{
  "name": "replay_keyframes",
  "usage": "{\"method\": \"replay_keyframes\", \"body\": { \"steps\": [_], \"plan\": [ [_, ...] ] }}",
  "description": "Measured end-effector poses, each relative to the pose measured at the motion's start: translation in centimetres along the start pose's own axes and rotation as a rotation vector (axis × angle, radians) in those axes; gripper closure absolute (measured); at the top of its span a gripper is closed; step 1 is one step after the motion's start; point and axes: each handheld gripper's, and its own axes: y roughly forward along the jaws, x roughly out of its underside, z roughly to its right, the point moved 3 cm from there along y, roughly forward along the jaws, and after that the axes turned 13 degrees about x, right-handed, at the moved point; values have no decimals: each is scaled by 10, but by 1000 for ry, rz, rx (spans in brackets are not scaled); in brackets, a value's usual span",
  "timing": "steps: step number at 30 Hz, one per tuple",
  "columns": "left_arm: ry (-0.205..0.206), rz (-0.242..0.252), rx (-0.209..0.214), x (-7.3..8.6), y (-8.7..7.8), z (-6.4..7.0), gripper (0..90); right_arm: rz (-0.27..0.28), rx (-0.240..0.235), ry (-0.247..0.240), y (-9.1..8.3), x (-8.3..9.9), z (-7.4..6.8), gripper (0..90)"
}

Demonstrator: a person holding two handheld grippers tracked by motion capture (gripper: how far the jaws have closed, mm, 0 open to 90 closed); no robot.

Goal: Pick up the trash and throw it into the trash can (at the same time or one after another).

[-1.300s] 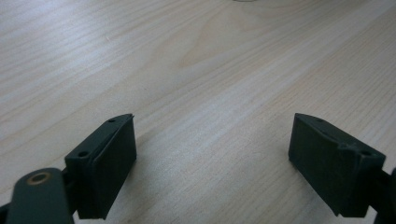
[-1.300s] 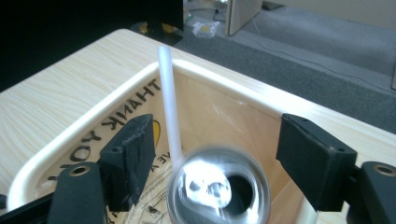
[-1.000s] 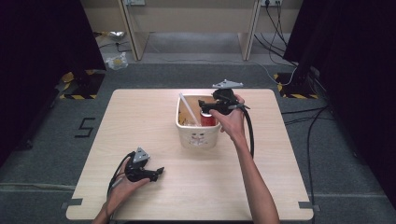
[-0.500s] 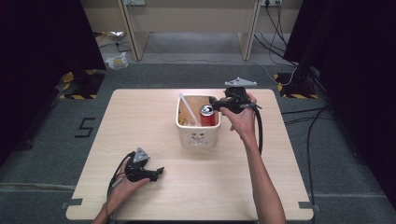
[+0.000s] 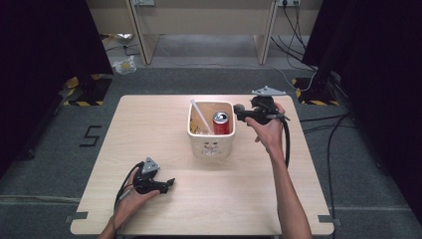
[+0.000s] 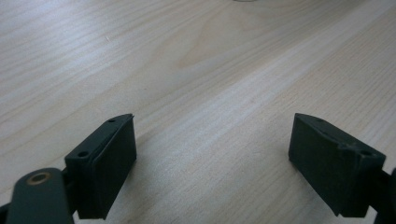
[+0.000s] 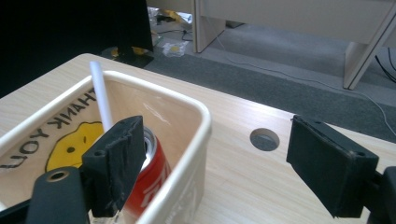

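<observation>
The red can [image 5: 221,123] stands upright inside the cream bin [image 5: 211,145] beside a white straw [image 5: 201,115], mid-surface [image 5: 149,129]; placement appears done. The right hand-held gripper [image 5: 238,109] hangs wide and empty just beside the bin's rim. The left hand-held gripper [image 5: 169,182] rests wide and empty on the near surface, well apart.

My left claw [image 5: 166,183] rests low near the tabletop's [image 5: 149,129] near edge, jaws spread wide and empty. My right claw [image 5: 238,109], forearm stretched forward, hangs raised at the far side, jaws likewise wide apart.
</observation>
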Motion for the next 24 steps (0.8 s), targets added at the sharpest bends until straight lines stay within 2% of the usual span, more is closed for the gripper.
{"method": "replay_keyframes", "body": {
  "steps": [12, 24],
  "plan": [
    [0, 0, 1, 0, 0, 0, 143, -5, 25, 6, -8, 12, 17, 190],
    [0, 0, 0, 0, 0, 0, 143, -14, 37, 12, -12, 25, 27, 191]
  ]
}}
